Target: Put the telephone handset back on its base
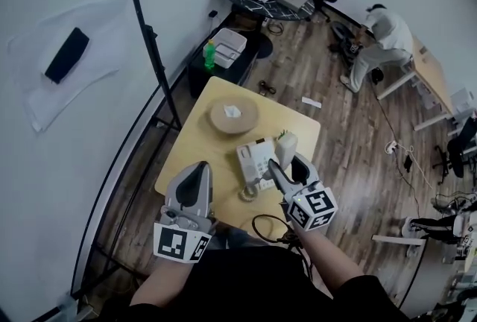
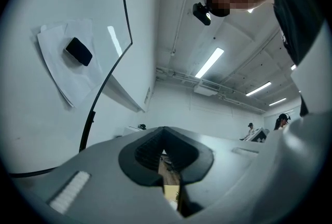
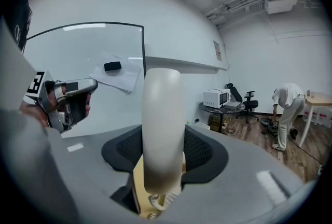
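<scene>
Holding the cream-white plastic telephone handset (image 1: pixel 287 143) is the job of the right gripper (image 1: pixel 288 164). Its jaws are clamped on the middle of the handset, one on each side. In the right gripper view the handset stands up tall between the jaws, and its curly cord (image 1: pixel 248 194) hangs from the bottom end. The handset is up off the square light-wood table (image 1: pixel 200 143), just beside the right edge of the white boxy phone base (image 1: pixel 256 159). It is not on the base yet. The left gripper (image 1: pixel 196 171) waits near the front left edge of the table. Its jaws are together with only a thin crack between them, and nothing is in them. To do this step well, I think the handset should first be tipped so it lies flat, not standing on end. Then it should be turned until its long side runs the same way as the resting place on the base. It should go down slowly, with both ends landing together. The curly cord should stay out from under it, or the handset may sit crooked. The base looks light and could slide, so the push should be soft. The jaws should let go only when the handset sits snug.
</scene>
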### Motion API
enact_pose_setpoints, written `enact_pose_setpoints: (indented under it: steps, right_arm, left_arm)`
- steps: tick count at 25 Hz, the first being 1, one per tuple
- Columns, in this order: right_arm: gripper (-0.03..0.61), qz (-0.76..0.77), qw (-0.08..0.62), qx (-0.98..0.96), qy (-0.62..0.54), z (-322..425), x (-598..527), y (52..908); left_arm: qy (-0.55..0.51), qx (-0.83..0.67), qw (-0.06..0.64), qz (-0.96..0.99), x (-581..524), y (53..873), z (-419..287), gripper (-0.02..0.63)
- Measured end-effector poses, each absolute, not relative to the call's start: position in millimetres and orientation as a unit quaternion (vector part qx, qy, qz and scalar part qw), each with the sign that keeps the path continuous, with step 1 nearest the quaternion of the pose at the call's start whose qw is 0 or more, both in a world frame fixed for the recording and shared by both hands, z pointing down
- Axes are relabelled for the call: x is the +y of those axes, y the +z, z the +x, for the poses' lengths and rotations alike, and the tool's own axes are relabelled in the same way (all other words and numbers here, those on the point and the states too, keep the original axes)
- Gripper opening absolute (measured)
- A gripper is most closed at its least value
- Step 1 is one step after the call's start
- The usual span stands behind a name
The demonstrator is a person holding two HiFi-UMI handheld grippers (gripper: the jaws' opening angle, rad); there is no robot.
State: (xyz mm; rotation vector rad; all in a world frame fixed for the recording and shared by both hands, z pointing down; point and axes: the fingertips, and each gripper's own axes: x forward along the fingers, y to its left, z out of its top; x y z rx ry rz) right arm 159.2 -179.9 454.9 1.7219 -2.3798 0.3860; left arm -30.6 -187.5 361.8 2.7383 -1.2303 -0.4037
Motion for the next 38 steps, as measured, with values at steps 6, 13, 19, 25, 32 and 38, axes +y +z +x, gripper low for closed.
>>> enact_pose_setpoints:
  steps: [6,13,19,25,32,38]
  right_arm:
    - [0.221,0.572,0.116,-0.796,0.16,167,-212,498]
    - [0.22,0.566,0.169,-0.782,0.2,164,-246,576]
    - [0.221,0.559,0.222,-0.76,0.244,156,-260,649]
    - [0.221,0.554,0.263,-0.745,0.262,149,-265,690]
    - [0.22,0.557,0.29,-0.723,0.288,149,-260,717]
    - [0.221,0.556,0.309,-0.705,0.312,145,-248,730]
  left_arm:
    - [-0.122,-0.427,0.064,0.894,-188,372,-27,0.0]
    - [-0.107,-0.449,0.077,0.884,-187,391,-37,0.0]
    - [-0.099,-0.463,0.088,0.876,-193,408,-51,0.0]
    - [-0.101,-0.467,0.095,0.873,-198,415,-59,0.0]
    - [-0.107,-0.472,0.107,0.868,-198,425,-70,0.0]
    - [-0.109,-0.471,0.112,0.868,-196,427,-74,0.0]
